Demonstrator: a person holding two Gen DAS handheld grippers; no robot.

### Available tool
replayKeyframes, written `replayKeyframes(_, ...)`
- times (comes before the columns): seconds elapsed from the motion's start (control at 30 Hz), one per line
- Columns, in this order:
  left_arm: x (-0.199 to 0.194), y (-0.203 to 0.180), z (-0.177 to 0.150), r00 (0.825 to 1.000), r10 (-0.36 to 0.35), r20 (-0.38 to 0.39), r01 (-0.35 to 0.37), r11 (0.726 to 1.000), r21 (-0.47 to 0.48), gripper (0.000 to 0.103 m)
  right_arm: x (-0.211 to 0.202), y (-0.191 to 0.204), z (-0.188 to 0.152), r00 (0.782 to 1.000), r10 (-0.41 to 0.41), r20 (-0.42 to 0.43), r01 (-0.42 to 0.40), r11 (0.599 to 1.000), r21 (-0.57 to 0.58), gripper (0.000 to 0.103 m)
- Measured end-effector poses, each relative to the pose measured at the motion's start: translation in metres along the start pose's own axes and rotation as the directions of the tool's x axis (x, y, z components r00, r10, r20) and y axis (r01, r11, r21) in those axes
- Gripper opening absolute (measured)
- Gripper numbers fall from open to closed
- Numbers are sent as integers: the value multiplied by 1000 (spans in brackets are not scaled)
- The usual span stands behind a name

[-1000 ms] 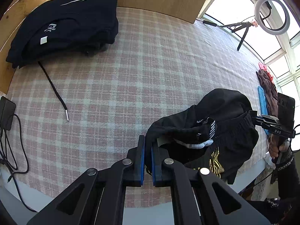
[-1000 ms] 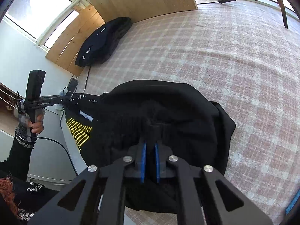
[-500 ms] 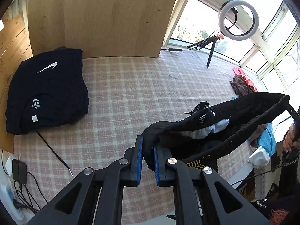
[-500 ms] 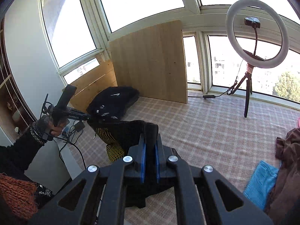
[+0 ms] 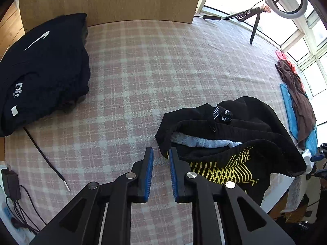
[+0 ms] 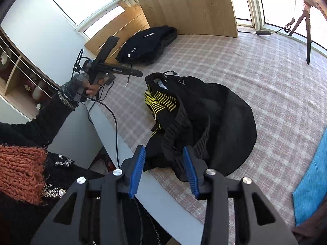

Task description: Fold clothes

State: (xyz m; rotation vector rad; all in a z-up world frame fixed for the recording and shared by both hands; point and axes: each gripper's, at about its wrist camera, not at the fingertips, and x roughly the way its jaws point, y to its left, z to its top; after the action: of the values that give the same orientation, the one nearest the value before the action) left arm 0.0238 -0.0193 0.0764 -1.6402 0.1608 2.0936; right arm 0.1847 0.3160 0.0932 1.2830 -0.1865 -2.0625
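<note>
- Pink-checked cloth [image 5: 163, 65] covers the table; a wooden board [image 5: 114, 0] leans at its far edge.
- Black garment [image 6: 204, 110] lies crumpled at the near edge.
- Left tongs [image 5: 160, 170] and right tongs [image 6: 164, 169] both gape, empty.
- Folded black clothes [image 5: 40, 67] sit at the far-left corner.

The left wrist view looks down from close above the near edge of the checked blanket [image 5: 143, 71], facing the wooden board [image 5: 114, 0] at the far side. The right wrist view sits lower at the same edge (slightly further along it), facing diagonally leftward. Both share the crumpled black garment [image 5: 235, 134] [image 6: 204, 112], the folded black clothes [image 5: 40, 69] [image 6: 147, 45] and the board.
</note>
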Motion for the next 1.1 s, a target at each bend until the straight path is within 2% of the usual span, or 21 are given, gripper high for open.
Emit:
replayKeyframes(0.03,-3,3,-4,1000,-15,5,15,1000,-23,15,-5,-2,8,1000,10,20,-10,1000,-2,39)
replayKeyframes(0.13,-9,-5,-14,998,-67,23,68,996,-59,16,23,-3,42,997,-69,17,70,997,-41,39)
replayKeyframes(0.2,-12,-18,-18,995,-99,33,101,993,-65,16,60,-7,56,995,-84,-60,79,994,-81,39)
replayKeyframes(0.33,-11,-50,-21,984,-174,30,176,982,-76,23,122,-3,55,967,-128,-218,84,976,-203,36)
replayKeyframes(0.47,-1,-68,-17,976,-215,21,216,968,-128,36,145,-2,47,952,-153,-263,87,965,-247,34)
replayKeyframes(0.53,9,-70,-11,978,-207,7,206,964,-171,40,148,-4,43,950,-162,-268,91,962,-257,28)
replayKeyframes(0.57,15,-69,-9,979,-203,0,198,960,-197,40,149,-4,41,949,-163,-270,90,960,-264,27)
replayKeyframes(0.67,29,-61,-5,980,-199,-26,184,943,-278,40,145,4,35,951,-168,-259,84,949,-305,16)
replayKeyframes(0.83,38,-56,-7,975,-212,-59,180,923,-339,40,138,9,32,961,-171,-218,94,941,-326,6)
replayKeyframes(0.9,34,-53,-11,975,-213,-55,180,915,-360,40,136,10,34,965,-163,-205,90,941,-325,5)
replayKeyframes(1.03,33,-49,-11,982,-168,-86,122,914,-387,47,134,17,35,969,-160,-191,88,937,-338,5)
replayKeyframes(1.1,37,-53,-9,981,-161,-110,110,922,-372,48,134,21,35,970,-159,-185,87,934,-346,5)
